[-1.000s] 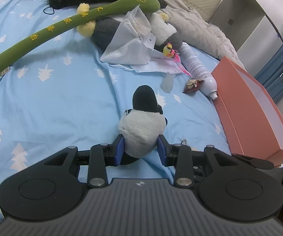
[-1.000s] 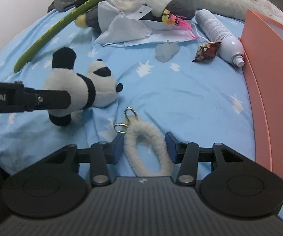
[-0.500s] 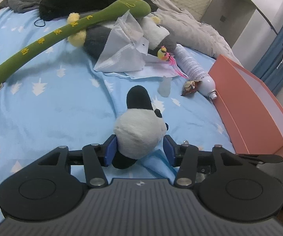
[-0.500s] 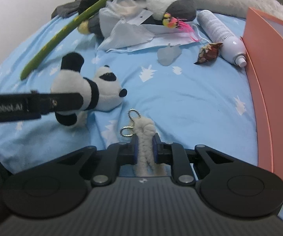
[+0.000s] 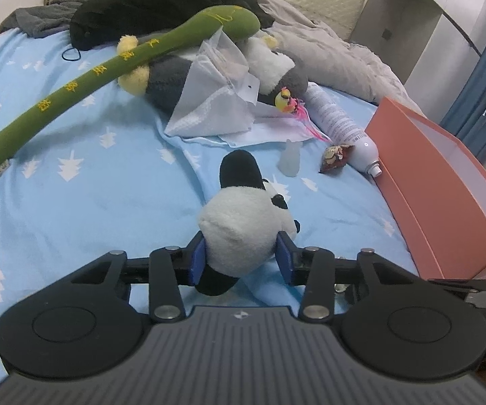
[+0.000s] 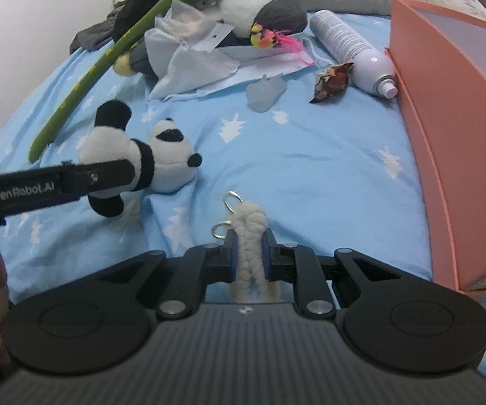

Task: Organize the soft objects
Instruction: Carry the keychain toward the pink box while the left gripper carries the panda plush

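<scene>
My left gripper (image 5: 241, 256) is shut on a small black-and-white panda plush (image 5: 239, 226) and holds it just above the blue bedsheet; the plush also shows in the right wrist view (image 6: 141, 162), with the left gripper's finger (image 6: 74, 182) across its body. My right gripper (image 6: 249, 256) is shut on a white fluffy ring keychain (image 6: 250, 233), squeezed flat, its metal rings (image 6: 233, 199) at the tip. An open orange box (image 5: 445, 182) stands on the right, and also shows in the right wrist view (image 6: 452, 128).
A long green plush (image 5: 101, 74), a grey penguin plush (image 5: 270, 67) under white cloth (image 5: 216, 108), a white spray bottle (image 5: 344, 131), a wrapper (image 5: 335, 157), a pink feather toy (image 5: 290, 101) and a clear cap (image 5: 290, 162) lie further back. Dark clothes and a grey blanket lie beyond.
The right gripper has closed on the fluffy ring, flattening it, and raised it. The left gripper has lifted the panda off the sheet and moved a little back.
</scene>
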Available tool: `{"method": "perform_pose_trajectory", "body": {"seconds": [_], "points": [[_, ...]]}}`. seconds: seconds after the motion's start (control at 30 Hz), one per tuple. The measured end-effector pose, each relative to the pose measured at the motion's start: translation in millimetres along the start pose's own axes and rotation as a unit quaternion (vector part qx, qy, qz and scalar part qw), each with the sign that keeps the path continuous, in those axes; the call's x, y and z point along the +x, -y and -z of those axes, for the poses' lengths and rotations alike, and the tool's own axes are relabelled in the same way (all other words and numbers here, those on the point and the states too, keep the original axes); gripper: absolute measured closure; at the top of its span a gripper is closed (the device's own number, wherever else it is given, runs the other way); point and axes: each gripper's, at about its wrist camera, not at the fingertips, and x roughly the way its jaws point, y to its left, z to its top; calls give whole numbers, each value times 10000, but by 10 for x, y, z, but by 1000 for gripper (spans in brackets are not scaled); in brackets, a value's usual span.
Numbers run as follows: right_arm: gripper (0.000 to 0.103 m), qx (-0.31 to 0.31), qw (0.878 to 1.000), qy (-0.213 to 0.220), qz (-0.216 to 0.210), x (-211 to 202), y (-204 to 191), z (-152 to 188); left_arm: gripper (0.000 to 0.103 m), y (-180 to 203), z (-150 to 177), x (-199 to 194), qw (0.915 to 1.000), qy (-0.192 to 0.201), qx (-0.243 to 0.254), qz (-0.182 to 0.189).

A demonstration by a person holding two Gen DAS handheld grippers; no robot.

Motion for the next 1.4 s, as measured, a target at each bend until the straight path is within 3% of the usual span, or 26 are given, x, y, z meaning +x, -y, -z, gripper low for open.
{"method": "perform_pose_trajectory", "body": {"seconds": [0.37, 0.7, 0.97, 1.4], "points": [[87, 204, 9992, 304, 128, -357, -55, 33, 55, 127, 25, -419, 10000, 61, 37, -48], [87, 384, 9966, 699, 231, -756, -100, 59, 55, 330, -48, -769, 9995, 184, 230, 143], [87, 480, 9883, 1409, 322, -1214, 30, -211, 55, 638, -356, -1019, 9965, 514, 503, 416], [87, 209, 9663, 2506, 543, -1956, 192, -785, 54, 1295, -1071, -1422, 9835, 1059, 1033, 1040]]}}
